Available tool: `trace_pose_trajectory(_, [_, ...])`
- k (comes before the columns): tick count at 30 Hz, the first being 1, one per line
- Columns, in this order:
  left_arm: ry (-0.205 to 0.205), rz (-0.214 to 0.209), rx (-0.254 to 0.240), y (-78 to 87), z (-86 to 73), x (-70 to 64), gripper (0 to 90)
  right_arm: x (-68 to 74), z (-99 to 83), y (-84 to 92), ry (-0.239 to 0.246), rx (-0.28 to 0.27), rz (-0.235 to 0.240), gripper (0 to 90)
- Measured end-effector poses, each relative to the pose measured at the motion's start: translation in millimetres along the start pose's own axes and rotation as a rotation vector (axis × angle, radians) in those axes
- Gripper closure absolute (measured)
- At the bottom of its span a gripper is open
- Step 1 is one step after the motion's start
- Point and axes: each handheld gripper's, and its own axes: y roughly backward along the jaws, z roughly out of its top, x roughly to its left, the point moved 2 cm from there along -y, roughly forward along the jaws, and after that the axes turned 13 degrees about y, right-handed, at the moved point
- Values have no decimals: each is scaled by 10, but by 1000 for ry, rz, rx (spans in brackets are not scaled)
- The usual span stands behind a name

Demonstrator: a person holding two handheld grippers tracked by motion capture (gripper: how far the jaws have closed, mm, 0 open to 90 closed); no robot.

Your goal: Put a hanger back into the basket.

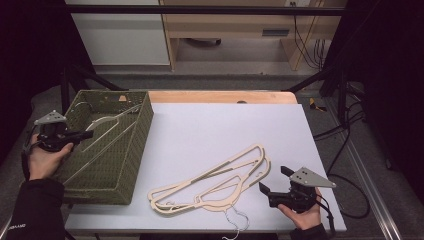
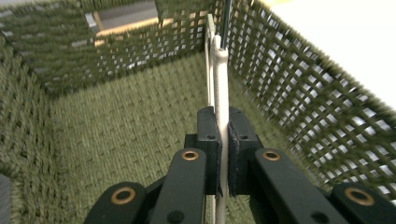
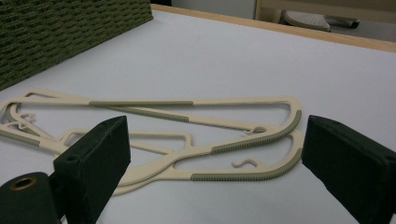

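Note:
A cream hanger (image 1: 107, 131) leans inside the green woven basket (image 1: 135, 150) at the left of the table. My left gripper (image 1: 89, 134) reaches over the basket's left rim and is shut on that hanger. In the left gripper view the black pads (image 2: 208, 135) pinch the thin cream hanger (image 2: 221, 79), which runs up toward the basket's far corner. Two more cream hangers (image 1: 215, 180) with grey-green grip strips lie overlapped on the white tabletop. My right gripper (image 1: 274, 180) rests just right of them, open, with nothing between its jaws (image 3: 215, 135).
The basket's woven wall (image 3: 60, 32) stands to the left of the hangers (image 3: 187, 105). A wire hook (image 1: 235, 220) of one hanger lies near the table's front edge. White tabletop (image 1: 225, 125) stretches behind the hangers to a wooden strip.

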Motion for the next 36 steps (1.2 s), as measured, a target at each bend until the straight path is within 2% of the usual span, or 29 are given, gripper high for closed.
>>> trace_pose_trajectory(2, [0, -4, 1, -13, 2, -15, 854, 1, 1, 3, 2, 0, 0, 84])
trace_pose_trajectory(5, [5, 15, 7, -27, -12, -3, 852, -1, 3, 8, 2, -1, 0, 84])
trace_pose_trajectory(7, [27, 20, -1, -29, -22, 21, 849, 0, 2, 6, 3, -1, 0, 84])
trace_pose_trajectory(10, [27, -4, 13, -33, -28, -19, 848, 3, 1, 0, 5, -1, 1, 84])
trace_pose_trajectory(12, [9, -7, 31, -38, -37, -77, 841, 2, 0, -2, 5, 0, -1, 84])
trace_pose_trajectory(17, [-69, -7, 78, -71, -100, -290, 819, 7, 4, 7, 5, 0, 0, 84])
trace_pose_trajectory(21, [-138, 26, 127, -116, -152, -438, 802, 14, 10, 9, 5, -2, 1, 84])
trace_pose_trajectory(27, [-156, 42, 164, -189, -238, -547, 766, 17, 6, 5, 13, 2, 5, 85])
trace_pose_trajectory(30, [-181, 40, 180, -206, -291, -583, 753, 26, 8, -1, 6, 2, 4, 84])
trace_pose_trajectory(36, [-190, 41, 210, -226, -347, -596, 716, 43, 12, -10, 9, 3, 6, 84])
